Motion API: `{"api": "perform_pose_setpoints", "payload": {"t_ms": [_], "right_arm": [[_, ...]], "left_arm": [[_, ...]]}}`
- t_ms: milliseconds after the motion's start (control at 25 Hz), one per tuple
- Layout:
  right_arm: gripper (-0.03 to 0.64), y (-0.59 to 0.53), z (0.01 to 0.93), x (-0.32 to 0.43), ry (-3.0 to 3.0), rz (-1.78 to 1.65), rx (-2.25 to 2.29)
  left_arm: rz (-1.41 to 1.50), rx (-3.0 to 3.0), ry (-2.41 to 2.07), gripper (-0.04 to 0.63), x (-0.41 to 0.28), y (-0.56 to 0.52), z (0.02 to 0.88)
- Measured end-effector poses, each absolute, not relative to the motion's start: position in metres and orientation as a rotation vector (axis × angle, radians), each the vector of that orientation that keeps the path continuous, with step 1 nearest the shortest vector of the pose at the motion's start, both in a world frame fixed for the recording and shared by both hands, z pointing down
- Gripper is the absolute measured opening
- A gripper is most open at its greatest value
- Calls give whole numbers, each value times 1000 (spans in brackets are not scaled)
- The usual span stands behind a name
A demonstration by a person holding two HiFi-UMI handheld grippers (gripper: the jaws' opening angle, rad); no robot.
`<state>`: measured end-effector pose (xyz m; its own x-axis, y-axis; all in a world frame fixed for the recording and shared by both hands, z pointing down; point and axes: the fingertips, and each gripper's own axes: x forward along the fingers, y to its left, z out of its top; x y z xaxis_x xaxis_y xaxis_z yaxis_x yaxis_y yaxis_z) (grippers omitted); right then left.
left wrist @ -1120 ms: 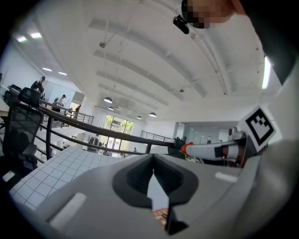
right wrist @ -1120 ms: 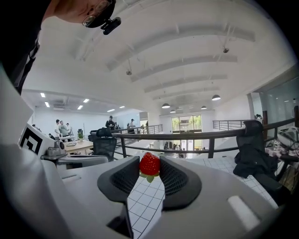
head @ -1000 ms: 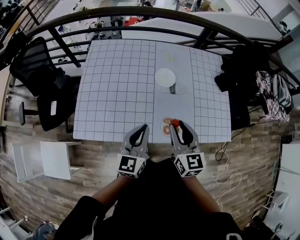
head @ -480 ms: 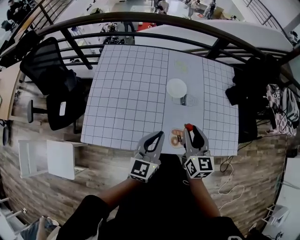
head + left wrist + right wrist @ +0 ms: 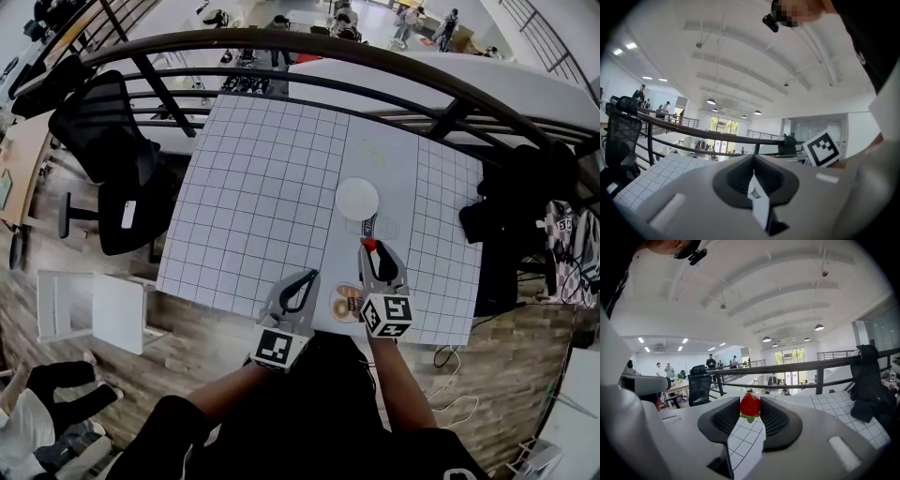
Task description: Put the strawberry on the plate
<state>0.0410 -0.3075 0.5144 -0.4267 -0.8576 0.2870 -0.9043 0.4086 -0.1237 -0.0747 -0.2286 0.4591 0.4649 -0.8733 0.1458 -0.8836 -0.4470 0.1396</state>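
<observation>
The red strawberry point(image 5: 750, 405) sits pinched between the fingertips of my right gripper point(image 5: 750, 399), leaves pointing down. In the head view that gripper point(image 5: 367, 247) reaches over the near part of the gridded table point(image 5: 253, 206), with the strawberry point(image 5: 369, 244) at its tip. The round white plate point(image 5: 357, 199) lies a short way beyond it. My left gripper point(image 5: 310, 275) hovers at the table's near edge, left of the right one. Its jaws point(image 5: 752, 157) are shut with nothing between them.
A small dish with brown doughnut-like items point(image 5: 343, 304) sits under my right gripper's body. A small pale item with a dark label point(image 5: 375, 227) lies just near the plate. A black office chair point(image 5: 108, 131) stands left, a dark railing point(image 5: 281, 42) behind, dark bags point(image 5: 525, 206) right.
My right gripper has carried the strawberry forward over the table, away from the brown dish and closer to the white plate. The left gripper has also shifted forward a little.
</observation>
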Motion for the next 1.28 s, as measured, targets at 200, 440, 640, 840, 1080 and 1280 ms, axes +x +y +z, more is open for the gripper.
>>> {"api": "perform_pose_setpoints", "payload": {"t_ms": [200,440,640,840,1080,1280], "right_arm": [[133,-357,559,49,-2455,344,1516],[133,-411,613,50,-2467,354,1405],[133,-454,669,57,-2390,406,1339],[133,-483,710,60,-2343,453,1284],[134,-500,747,58,-2289,451,1202],[135,-506,770,56,-2239,431,1169]], "left_arm": [[56,2496,-1548,8,-56,-265,462],[133,2434,-1565,8,-47,-300,480],[186,2396,-1594,8,-43,-330,498],[198,2342,-1626,8,-44,-355,508],[212,2285,-1663,8,-49,-369,518],[250,2221,-1708,8,-69,-371,526]]}}
